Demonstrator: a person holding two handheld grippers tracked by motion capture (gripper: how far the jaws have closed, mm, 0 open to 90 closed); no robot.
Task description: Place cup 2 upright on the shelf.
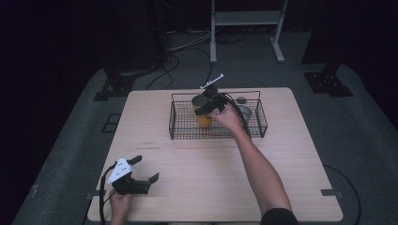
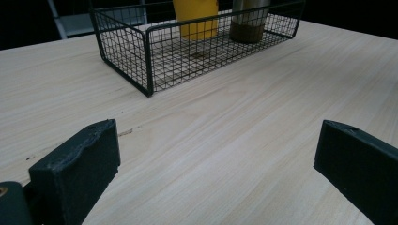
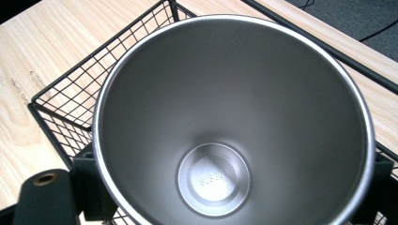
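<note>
A black wire basket (image 1: 261,123) stands at the back middle of the wooden table (image 1: 211,178). Inside it, a yellow cup (image 1: 204,121) with a steel inside (image 3: 225,103) stands upright, and my right gripper (image 1: 209,105) is shut on it, one jaw on each side near the rim. In the right gripper view I look straight down into the cup, with my right gripper (image 3: 234,183) around it and the basket (image 3: 70,93) below. My left gripper (image 1: 147,168) rests open and empty near the table's front left corner, well apart from the basket (image 2: 148,61).
A second steel cup (image 1: 245,112) stands in the right part of the basket, beside the yellow cup (image 2: 195,18) in the left gripper view. A small dark round thing (image 1: 241,100) lies behind it. Bare tabletop spreads between my left gripper (image 2: 216,159) and the basket.
</note>
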